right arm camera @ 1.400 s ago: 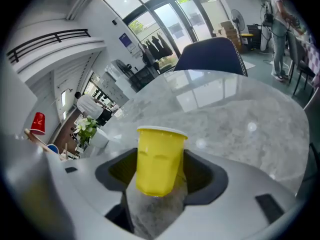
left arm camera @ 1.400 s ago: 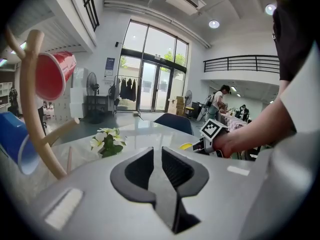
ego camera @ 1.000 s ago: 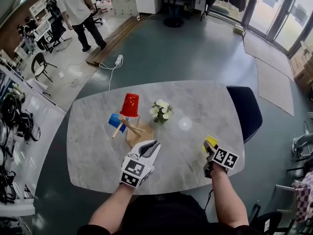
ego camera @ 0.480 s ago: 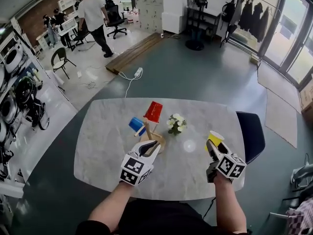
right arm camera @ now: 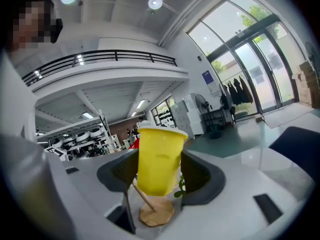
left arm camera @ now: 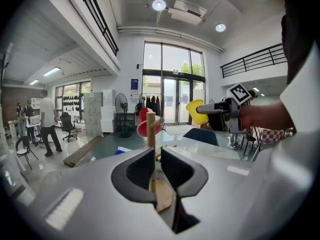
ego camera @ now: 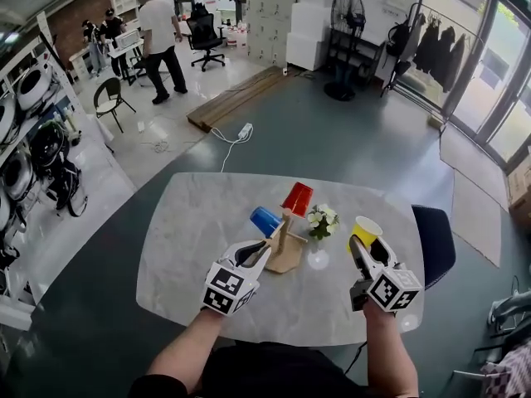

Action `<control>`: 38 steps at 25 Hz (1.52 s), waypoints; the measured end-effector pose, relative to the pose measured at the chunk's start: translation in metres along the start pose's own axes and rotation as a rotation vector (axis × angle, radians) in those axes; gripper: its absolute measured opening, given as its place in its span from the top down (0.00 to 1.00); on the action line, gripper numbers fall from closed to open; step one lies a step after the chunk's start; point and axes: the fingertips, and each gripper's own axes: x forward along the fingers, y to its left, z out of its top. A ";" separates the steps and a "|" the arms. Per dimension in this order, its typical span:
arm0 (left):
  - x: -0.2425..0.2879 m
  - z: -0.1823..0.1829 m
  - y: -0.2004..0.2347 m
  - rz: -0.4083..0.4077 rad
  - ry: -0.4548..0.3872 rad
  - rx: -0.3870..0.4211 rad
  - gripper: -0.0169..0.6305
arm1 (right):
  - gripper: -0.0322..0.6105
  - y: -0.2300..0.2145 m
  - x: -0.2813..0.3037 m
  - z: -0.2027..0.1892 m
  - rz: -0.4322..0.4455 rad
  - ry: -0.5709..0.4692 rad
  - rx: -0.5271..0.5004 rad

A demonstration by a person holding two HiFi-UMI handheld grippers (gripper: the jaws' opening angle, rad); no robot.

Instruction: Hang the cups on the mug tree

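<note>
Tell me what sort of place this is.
Likely an open office-workshop hall, not a home: a concrete floor, stocked racks along the left, glass doors, and people and office chairs beyond the table.

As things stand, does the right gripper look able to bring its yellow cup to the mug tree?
Probably yes. The right gripper holds the yellow cup clear of the table, and the mug tree stands close by; only the small flowers sit between them.

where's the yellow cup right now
In the head view the yellow cup is at right, gripped in the right claw over the table's right side, just right of the flowers and the mug tree.
</note>
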 end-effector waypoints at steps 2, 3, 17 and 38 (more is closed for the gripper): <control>-0.011 -0.003 0.015 0.001 -0.004 -0.002 0.90 | 0.53 0.018 0.006 -0.002 0.004 -0.001 -0.017; -0.017 -0.005 0.022 0.002 -0.006 -0.003 0.90 | 0.53 0.027 0.010 -0.004 0.005 0.002 -0.027; -0.055 -0.022 0.068 -0.036 -0.025 -0.017 0.91 | 0.53 0.090 0.023 -0.047 -0.032 0.092 -0.095; -0.040 -0.036 0.073 0.041 0.028 -0.077 0.91 | 0.53 0.063 0.030 -0.110 0.057 0.338 -0.204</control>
